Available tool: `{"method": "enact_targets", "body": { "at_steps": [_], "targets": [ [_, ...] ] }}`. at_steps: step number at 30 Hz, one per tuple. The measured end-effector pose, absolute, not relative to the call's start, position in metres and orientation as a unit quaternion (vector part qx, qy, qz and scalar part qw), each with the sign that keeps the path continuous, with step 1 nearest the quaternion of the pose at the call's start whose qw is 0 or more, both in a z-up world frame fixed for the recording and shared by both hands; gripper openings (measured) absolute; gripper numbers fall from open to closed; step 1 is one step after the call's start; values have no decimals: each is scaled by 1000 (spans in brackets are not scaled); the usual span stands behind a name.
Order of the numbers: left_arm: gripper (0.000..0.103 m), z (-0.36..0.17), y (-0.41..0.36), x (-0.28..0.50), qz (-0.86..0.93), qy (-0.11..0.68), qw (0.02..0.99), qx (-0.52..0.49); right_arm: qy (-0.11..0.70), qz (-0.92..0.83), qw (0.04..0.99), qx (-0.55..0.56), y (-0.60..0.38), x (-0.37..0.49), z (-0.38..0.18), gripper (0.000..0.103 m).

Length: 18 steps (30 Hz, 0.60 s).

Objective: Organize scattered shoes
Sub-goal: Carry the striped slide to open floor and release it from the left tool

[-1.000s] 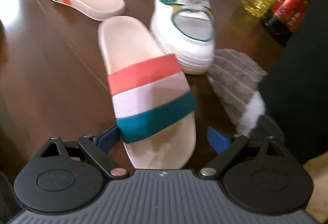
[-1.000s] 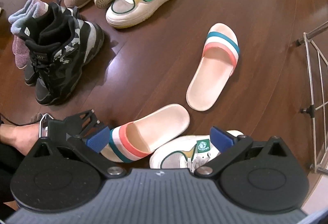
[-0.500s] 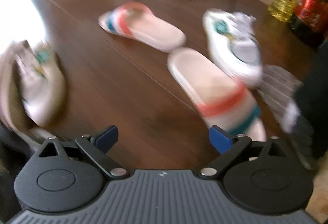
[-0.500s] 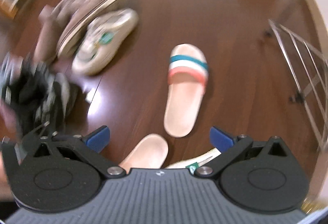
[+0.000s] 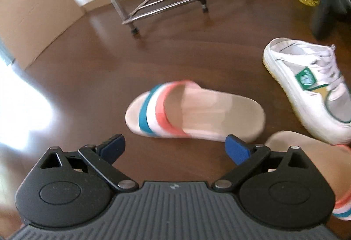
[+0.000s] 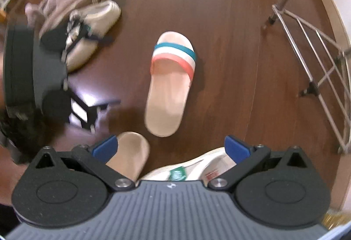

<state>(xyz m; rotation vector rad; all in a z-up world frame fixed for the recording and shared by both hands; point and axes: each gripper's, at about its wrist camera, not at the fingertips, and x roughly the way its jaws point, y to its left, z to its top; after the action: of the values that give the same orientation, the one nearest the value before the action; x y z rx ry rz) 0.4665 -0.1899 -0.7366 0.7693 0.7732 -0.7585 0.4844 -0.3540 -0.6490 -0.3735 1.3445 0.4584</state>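
Left hand-held gripper [image 5: 175, 147] gaping and empty after opening wider, hovering over floor [image 5: 87, 77], striped slide [image 5: 193, 115] lying just ahead. Right hand-held gripper [image 6: 171, 147] likewise spread, above white sneaker [image 6: 186, 169]. Could knock second slide [image 5: 307, 152] beside right fingertip if lowered askew. Earlier straddled that second slide; now swung away.
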Motion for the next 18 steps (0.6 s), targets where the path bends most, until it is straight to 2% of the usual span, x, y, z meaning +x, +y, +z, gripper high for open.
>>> {"method": "enact_targets", "body": {
  "at_steps": [3,4,6,7,13,18],
  "targets": [
    [95,-761,-202,506,-344,384,789,335,610,220,739,-184,-360,478,-662,103],
    [89,-765,-204,512,-342,391,790,325,611,221,740,-177,-367,478,-664,103],
    [68,-774,-212,528,-327,417,794,298,608,213,745,-172,-379,481,-668,103],
    [48,-780,-216,534,-312,430,794,296,606,206,749,-174,-386,483,-672,103],
    [36,-784,-213,512,-278,453,782,326,608,209,746,-174,-397,486,-702,99],
    [36,-781,-190,460,-234,491,776,320,596,226,749,-182,-394,480,-712,99]
  ]
}}
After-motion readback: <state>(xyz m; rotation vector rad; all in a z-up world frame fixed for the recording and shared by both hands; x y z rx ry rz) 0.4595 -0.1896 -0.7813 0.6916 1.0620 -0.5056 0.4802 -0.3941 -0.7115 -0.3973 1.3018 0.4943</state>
